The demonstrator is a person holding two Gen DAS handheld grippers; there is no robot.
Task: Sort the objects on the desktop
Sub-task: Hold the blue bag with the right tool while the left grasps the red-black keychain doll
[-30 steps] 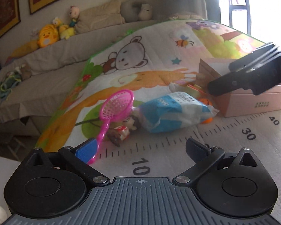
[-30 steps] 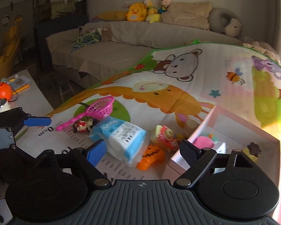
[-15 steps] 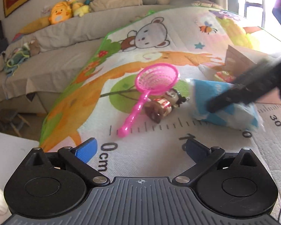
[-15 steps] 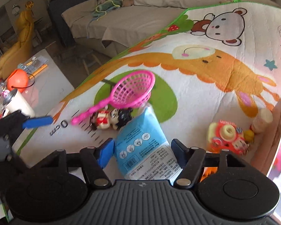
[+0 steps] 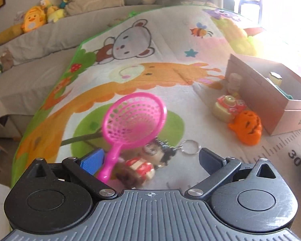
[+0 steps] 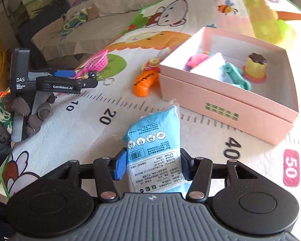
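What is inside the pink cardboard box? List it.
Inside the pink cardboard box: a yellow cup with a brown flower-shaped lid, teal cloth, a white packet and a pink toy, partly covered.

Doll keychain (image 5: 144,166) blurred; net handle (image 5: 108,164) partly hidden.

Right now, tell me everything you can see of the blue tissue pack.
The blue tissue pack is a soft, glossy plastic pouch, light blue with a white printed label, barcode and small icons, and a crimped clear seam at its far end. It lies lengthwise on the play mat, in front of the pink box without touching it. The right hand-held gripper has just been closing; its blue pad and its black pad now press on the pack's near sides.
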